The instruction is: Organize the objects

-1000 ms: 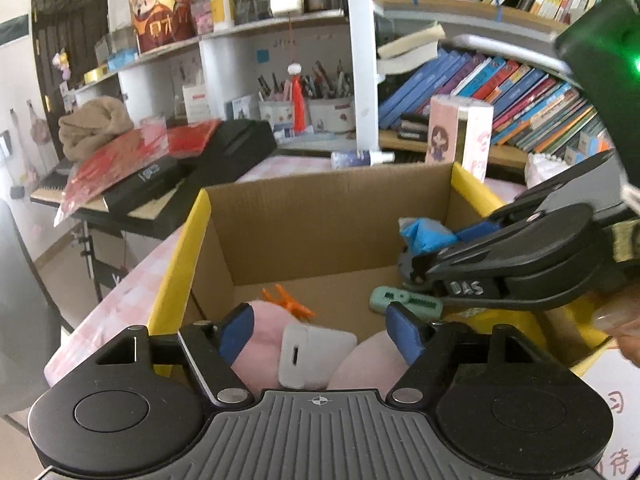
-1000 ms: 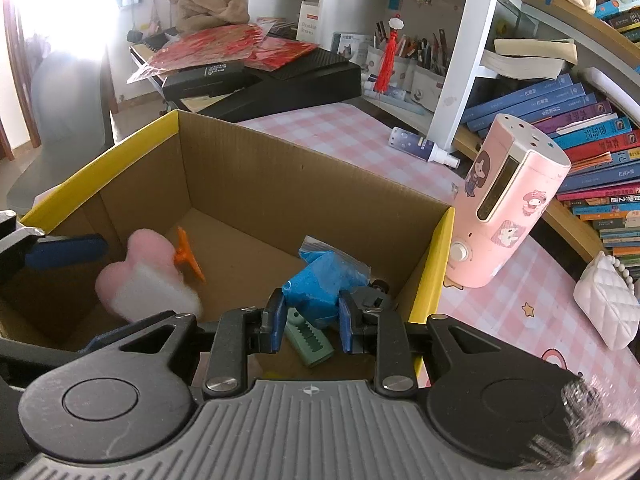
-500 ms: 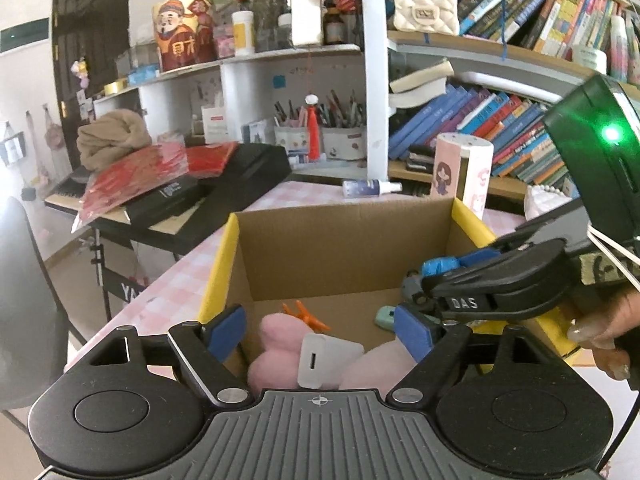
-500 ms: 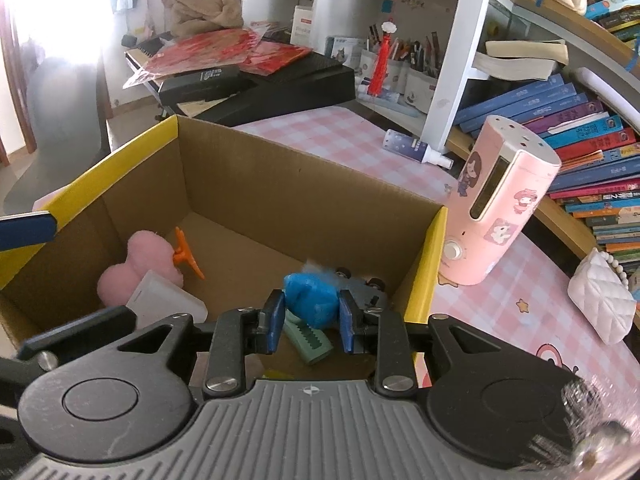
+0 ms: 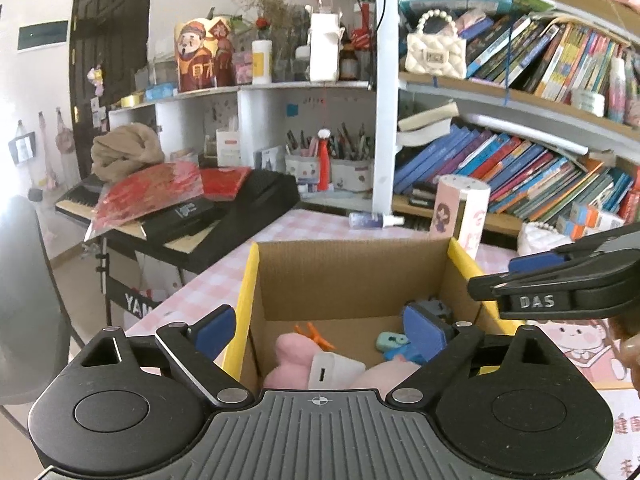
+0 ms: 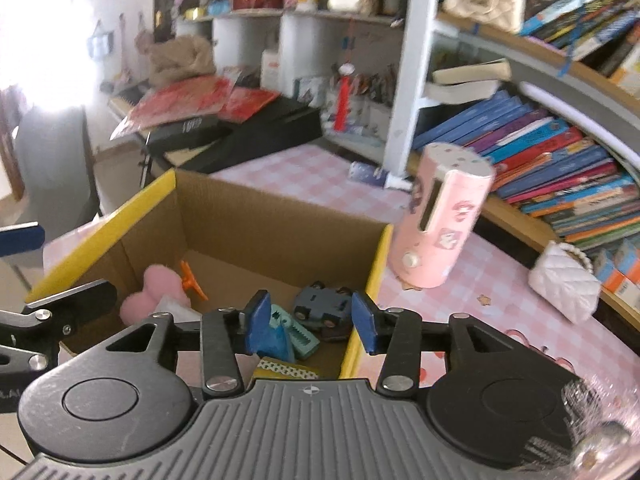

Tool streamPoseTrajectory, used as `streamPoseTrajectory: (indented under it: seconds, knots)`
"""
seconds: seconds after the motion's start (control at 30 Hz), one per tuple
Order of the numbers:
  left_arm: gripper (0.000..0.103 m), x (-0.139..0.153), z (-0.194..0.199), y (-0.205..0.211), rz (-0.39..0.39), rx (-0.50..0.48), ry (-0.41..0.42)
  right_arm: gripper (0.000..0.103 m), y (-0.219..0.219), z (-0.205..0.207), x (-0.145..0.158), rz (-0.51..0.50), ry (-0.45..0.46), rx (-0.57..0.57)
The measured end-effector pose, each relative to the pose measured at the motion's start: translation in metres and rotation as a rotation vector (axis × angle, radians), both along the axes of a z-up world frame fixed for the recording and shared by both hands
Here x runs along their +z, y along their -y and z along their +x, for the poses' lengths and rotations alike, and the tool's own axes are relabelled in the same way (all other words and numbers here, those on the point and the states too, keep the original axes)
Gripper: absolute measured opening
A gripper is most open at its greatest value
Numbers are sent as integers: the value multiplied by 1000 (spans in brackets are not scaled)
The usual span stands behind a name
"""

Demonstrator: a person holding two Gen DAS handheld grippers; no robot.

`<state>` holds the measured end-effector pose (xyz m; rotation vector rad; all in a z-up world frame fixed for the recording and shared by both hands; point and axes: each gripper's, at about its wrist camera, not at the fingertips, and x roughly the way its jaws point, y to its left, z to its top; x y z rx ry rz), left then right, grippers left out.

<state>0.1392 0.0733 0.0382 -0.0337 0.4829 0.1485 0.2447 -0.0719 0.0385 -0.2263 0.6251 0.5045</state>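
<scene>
Both grippers have risen above the cardboard box point(image 6: 280, 216); left gripper point(image 5: 320, 330) jaws opened wide, empty. Right gripper point(image 6: 312, 318) jaws just parted, empty; toy car point(image 6: 324, 306) lies at 12 o'clock inside the box, pink canister point(image 6: 440, 224) beyond at 1 o'clock.

Left gripper point(image 5: 320, 330) and right gripper point(image 6: 312, 318): both raised above cardboard box point(image 6: 276, 216), jaws just opened wider; blue toy car point(image 6: 324, 306) released, lying in box.
</scene>
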Motion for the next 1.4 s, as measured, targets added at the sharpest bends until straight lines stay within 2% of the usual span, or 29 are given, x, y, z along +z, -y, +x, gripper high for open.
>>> streamPoseTrajectory:
  seconds: [0.3,0.5,0.63,0.67,0.73,0.87,1.0,1.1,1.23,1.4]
  knots:
    - [97,7,-32,5,-33,-5,32,45,31,-46,13,34,52,-136]
    - [98,2,-57,4,-77,20,18,45,39,-84,4,38,31,-222]
    - [98,-4,-73,8,-48,8,-1,46,39,-111,-6,37,28,-281]
    - [98,-6,-77,10,-41,9,-9,47,39,-118,-9,34,29,-294]
    - [98,-9,-85,11,-36,8,-23,56,38,-131,-13,21,40,-324]
    - [99,-15,-103,11,-11,21,-30,65,39,-155,-21,9,64,-383]
    - [100,-18,-114,10,-5,23,-47,81,40,-176,-29,-7,79,-444]
    - [101,-22,-122,11,-6,10,-61,83,37,-189,-35,-22,63,-447]
    - [101,-25,-131,14,-16,-28,-79,93,35,-204,-39,-37,62,-460]
    - [101,-29,-140,18,-29,-70,-102,98,40,-220,-42,-35,58,-502]
